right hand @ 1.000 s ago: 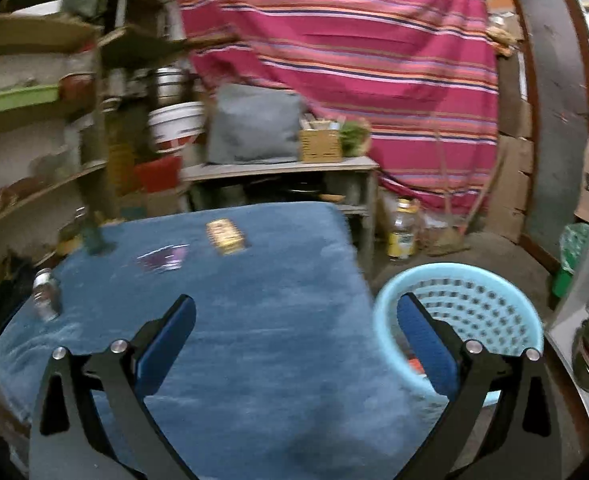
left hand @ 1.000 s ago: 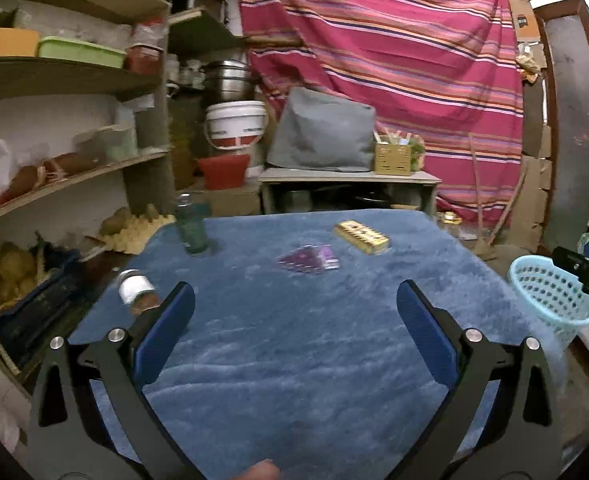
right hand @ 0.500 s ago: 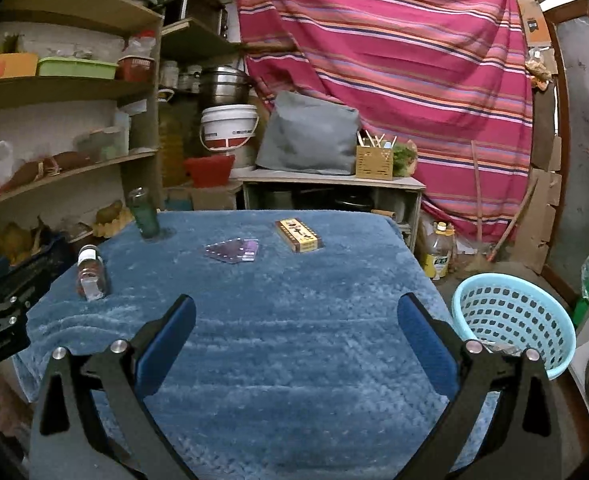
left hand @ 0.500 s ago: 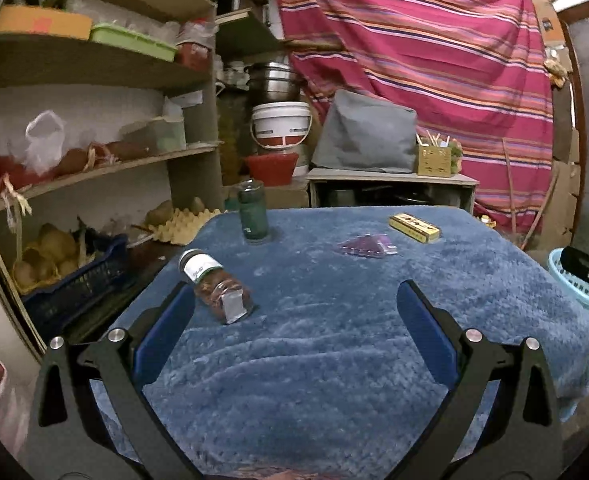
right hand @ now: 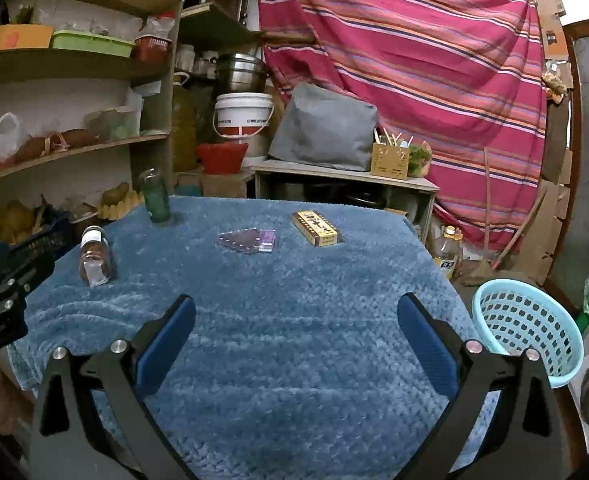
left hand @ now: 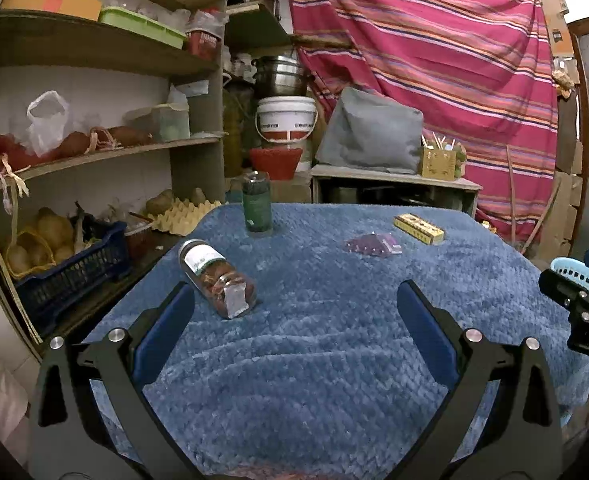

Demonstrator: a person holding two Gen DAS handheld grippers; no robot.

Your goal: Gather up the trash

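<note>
Blue-blanketed table [right hand: 294,320]: toppled clear glass jar [left hand: 218,278] near left edge; both claws, left gripper [left hand: 294,320], right gripper [right hand: 294,324], wide open, empty, poised for pickup.

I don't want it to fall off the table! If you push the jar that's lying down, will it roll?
Probably. The jar looks round and lies on its side, so a sideways push could roll it. The fuzzy blanket may slow it. It looks like clear glass, partly filled, so likely heavyish and breakable near the edge.
</note>
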